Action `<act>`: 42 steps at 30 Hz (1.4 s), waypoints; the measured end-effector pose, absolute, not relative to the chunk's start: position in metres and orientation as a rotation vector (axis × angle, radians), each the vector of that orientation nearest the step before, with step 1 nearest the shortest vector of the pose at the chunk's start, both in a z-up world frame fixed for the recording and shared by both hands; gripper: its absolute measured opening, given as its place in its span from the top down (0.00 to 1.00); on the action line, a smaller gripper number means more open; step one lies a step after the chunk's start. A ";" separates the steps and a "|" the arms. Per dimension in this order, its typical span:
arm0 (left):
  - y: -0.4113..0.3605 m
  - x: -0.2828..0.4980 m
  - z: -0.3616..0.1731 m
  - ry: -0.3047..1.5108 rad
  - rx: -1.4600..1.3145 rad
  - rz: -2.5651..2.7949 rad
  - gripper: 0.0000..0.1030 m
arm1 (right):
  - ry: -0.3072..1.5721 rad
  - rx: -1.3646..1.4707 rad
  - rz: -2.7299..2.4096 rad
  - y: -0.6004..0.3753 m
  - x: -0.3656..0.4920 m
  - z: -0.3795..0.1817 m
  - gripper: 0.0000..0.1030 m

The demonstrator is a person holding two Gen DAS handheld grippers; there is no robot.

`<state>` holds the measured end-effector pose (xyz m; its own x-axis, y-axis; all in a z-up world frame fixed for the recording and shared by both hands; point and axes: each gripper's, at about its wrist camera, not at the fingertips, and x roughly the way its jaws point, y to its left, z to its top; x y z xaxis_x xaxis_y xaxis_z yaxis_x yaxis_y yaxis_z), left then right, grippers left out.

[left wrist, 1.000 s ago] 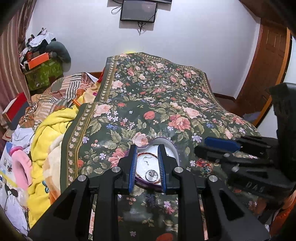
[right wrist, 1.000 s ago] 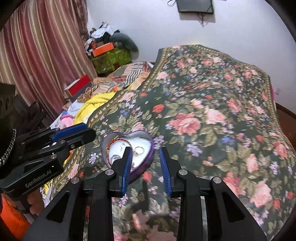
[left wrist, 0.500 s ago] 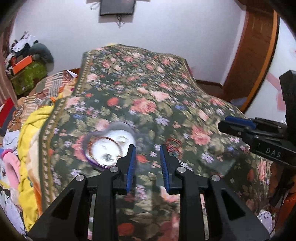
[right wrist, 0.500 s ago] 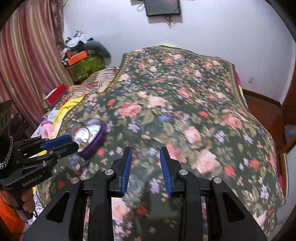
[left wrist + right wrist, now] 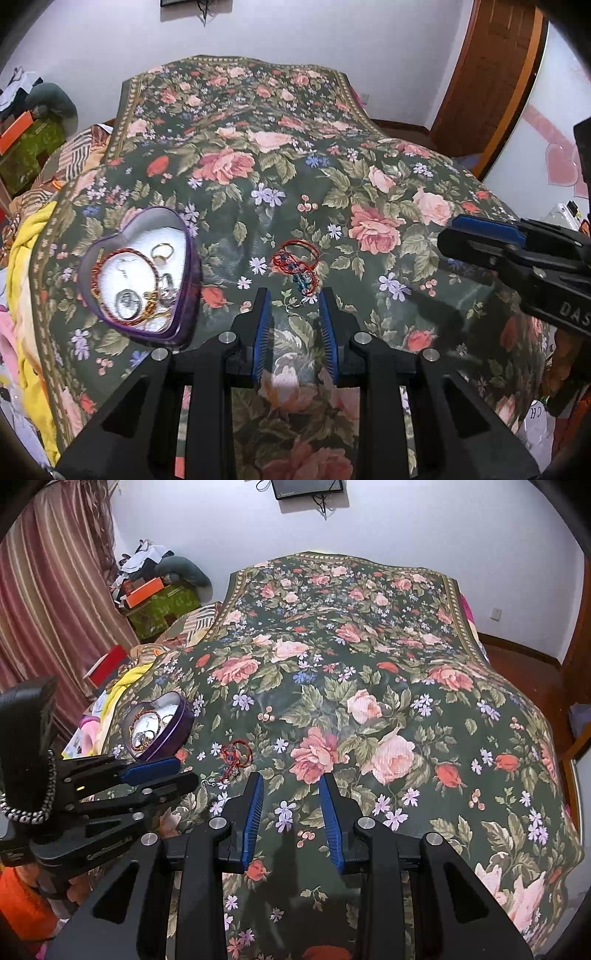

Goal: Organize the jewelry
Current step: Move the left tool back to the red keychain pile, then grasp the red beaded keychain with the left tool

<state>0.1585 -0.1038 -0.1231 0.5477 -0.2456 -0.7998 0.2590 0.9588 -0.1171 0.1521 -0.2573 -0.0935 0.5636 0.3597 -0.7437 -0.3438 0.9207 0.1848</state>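
A purple heart-shaped tin (image 5: 186, 280) lies open on the floral bedspread and holds a red bracelet, a gold ring and other pieces. It also shows in the right wrist view (image 5: 177, 725). A tangle of red bangles with blue beads (image 5: 297, 260) lies on the spread to the tin's right; it also shows in the right wrist view (image 5: 236, 757). My left gripper (image 5: 293, 295) is open and empty, just short of the tangle. My right gripper (image 5: 291, 781) is open and empty, to the right of the tangle.
The bed (image 5: 369, 664) is covered by the dark floral spread. Yellow and striped blankets (image 5: 26, 258) are heaped at its left edge. Boxes and clothes (image 5: 155, 587) stand by the curtain. A wooden door (image 5: 487, 74) is at the right.
Both grippers have swung right, off the tin. The left one now sits in front of the red bangles. The tin has stayed where it was.
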 end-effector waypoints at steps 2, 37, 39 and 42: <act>-0.106 0.164 -0.128 0.958 0.010 -0.300 0.75 | 0.884 0.026 0.418 -0.258 0.153 -0.096 0.73; -0.093 0.182 -0.105 0.832 -0.024 -0.246 0.94 | 0.939 0.016 0.458 -0.236 0.168 -0.109 0.73; -0.085 0.176 -0.093 0.799 -0.034 -0.247 0.94 | 0.951 -0.004 0.463 -0.226 0.172 -0.112 0.73; -0.075 0.169 -0.081 0.762 -0.036 -0.239 0.94 | 0.972 -0.021 0.460 -0.214 0.180 -0.117 0.73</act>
